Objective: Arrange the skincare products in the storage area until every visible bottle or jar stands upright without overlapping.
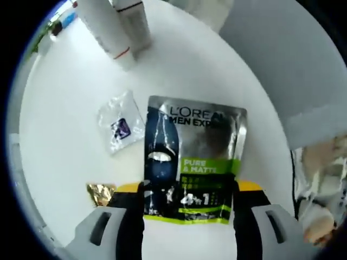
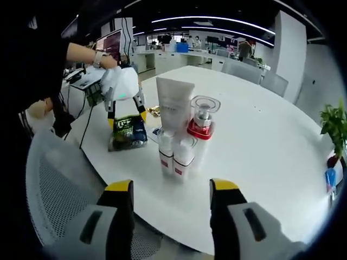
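Left gripper point(image 1: 188, 203) straddles a sachet; right gripper point(image 2: 171, 189) hangs open with nothing between its jaws.

Spread jaws flank the lower end of the silver L'Oréal sachet point(image 1: 192, 157) lying flat on the white table point(image 1: 70, 97); a gold wrapper point(image 1: 101, 193) sits at eight o'clock, a clear packet point(image 1: 120, 128) at ten, white tubes point(image 1: 116, 27) at eleven. From the right gripper view, upright white bottles point(image 2: 176, 154), a tall tube point(image 2: 173, 105) and a red-based jar point(image 2: 203, 120) cluster at twelve o'clock.

Left gripper view: the white squeeze tubes with red bands point(image 1: 116, 27) are cut off by the top edge, caps unseen. The silver foil sachet with green stripe point(image 1: 192, 162) has its lower corners hidden behind the jaws of the left hand-held gripper point(image 1: 190, 216); its small print is blurred. Right gripper view: the small gold wrapper point(image 2: 154, 111) is too small to identify.
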`<action>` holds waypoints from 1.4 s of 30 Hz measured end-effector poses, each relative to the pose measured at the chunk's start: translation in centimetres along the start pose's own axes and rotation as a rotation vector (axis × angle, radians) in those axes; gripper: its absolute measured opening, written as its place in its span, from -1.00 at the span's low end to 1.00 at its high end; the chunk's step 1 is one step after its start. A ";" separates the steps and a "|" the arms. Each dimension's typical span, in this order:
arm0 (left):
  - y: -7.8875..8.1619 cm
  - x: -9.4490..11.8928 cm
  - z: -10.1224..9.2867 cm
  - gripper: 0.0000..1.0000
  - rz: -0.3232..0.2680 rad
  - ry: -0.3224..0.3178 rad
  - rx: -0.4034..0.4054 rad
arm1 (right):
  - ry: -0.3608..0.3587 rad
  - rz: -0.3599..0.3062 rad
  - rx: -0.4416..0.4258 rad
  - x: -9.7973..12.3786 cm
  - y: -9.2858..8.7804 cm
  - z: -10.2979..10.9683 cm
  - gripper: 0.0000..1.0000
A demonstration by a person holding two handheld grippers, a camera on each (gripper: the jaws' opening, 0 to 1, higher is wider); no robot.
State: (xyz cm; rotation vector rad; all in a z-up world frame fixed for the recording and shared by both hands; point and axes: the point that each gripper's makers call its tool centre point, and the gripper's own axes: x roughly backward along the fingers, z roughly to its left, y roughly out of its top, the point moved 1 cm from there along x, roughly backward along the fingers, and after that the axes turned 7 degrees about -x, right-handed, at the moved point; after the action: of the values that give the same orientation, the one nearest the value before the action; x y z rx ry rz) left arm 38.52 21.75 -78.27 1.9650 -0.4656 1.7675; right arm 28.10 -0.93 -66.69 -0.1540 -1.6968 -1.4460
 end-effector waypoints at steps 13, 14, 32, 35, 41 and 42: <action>1.7 0.5 0.5 0.00 0.031 0.006 0.268 | 0.017 0.007 0.016 0.1 -0.2 0.2 0.14; 1.4 0.6 1.2 -0.25 0.046 0.045 0.272 | 0.017 0.008 0.018 0.2 -0.2 0.2 0.14; 1.1 0.6 1.4 -0.44 0.041 0.056 0.329 | 0.059 0.010 0.018 -0.2 -0.7 1.5 0.13; 0.6 0.5 1.2 -0.45 0.046 0.070 0.439 | 0.067 0.009 0.019 -0.3 -0.7 1.8 0.13; -0.3 0.4 1.2 -0.44 0.008 0.085 0.628 | 0.083 0.008 0.032 -0.4 -0.4 2.6 0.12; -0.3 0.4 1.1 -0.44 0.001 0.093 0.669 | 0.089 0.010 0.037 -0.5 -0.4 2.9 0.12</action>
State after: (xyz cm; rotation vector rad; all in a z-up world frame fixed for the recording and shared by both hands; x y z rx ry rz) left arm 39.69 21.41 -77.99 2.2733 0.1935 2.1959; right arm 26.67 1.58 -67.18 -0.0767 -1.6474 -1.3933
